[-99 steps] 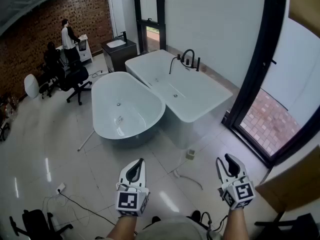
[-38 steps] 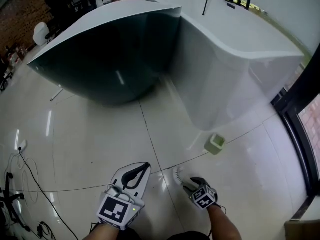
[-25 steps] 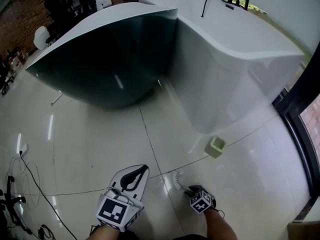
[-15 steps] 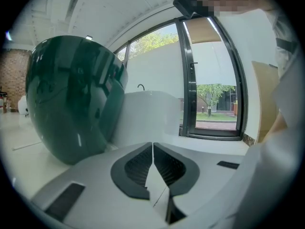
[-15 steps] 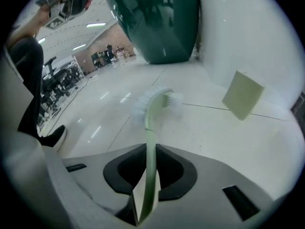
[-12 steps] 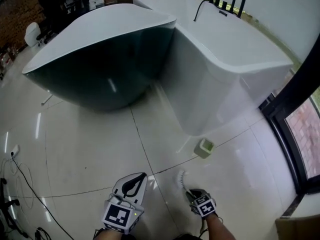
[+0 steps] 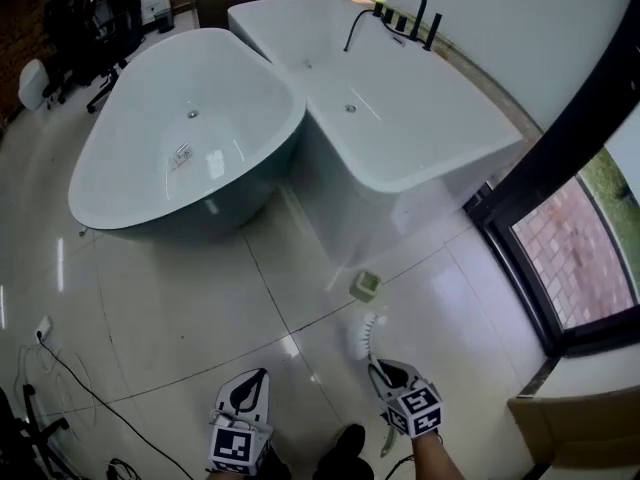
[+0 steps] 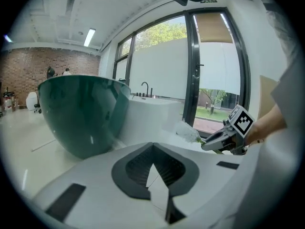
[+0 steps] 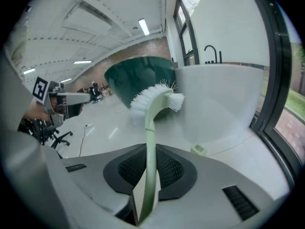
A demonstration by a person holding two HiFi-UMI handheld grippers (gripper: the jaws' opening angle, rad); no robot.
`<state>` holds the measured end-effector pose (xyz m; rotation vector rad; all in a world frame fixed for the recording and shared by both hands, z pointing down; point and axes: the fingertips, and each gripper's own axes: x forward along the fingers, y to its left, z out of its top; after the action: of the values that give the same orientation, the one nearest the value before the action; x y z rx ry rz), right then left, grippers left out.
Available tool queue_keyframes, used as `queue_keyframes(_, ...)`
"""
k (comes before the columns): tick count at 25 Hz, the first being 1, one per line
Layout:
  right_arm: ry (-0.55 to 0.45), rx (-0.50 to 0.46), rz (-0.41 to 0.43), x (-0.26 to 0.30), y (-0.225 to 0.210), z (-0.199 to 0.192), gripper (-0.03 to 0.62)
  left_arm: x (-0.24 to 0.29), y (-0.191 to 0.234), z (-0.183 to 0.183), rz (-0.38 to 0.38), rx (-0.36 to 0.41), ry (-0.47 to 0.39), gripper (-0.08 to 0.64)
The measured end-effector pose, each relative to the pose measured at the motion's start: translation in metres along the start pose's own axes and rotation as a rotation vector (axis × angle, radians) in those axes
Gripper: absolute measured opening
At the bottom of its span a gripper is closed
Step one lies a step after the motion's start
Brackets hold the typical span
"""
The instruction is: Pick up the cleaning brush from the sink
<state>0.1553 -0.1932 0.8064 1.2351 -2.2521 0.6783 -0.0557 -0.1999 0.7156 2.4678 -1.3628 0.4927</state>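
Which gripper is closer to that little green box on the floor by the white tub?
Right. The right gripper, shut on the cleaning brush, is just below the green box in the head view; the left gripper is farther off, lower left.

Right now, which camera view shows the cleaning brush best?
The right gripper view: the cleaning brush fills the centre, its pale green handle clamped in the right gripper, white bristles clear. The head view shows it small, low in the picture; the left gripper view shows mostly its head, small, at the right.
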Motion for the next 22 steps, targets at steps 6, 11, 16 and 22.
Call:
queue_keyframes(6,-0.148,0.032,-0.097,-0.168,0.065,0.178,0.038,-0.111,-0.015,0.186,-0.048,0.039,-0.055,0.011)
queue_keyframes(11,-0.32,0.06,-0.217,-0.322,0.127,0.306,0.038,-0.22,-0.024,0.315,-0.075,0.044,-0.13,0.011)
queue_keyframes(16,-0.514,0.046,-0.32,-0.461,0.189,0.393,0.038,-0.317,-0.034,0.412,-0.098,0.074,-0.206,0.011)
queue_keyframes(22,-0.679,-0.018,-0.34,-0.579,0.225,0.429,0.038,-0.399,-0.085,0.498,-0.081,0.09,-0.38,0.011)
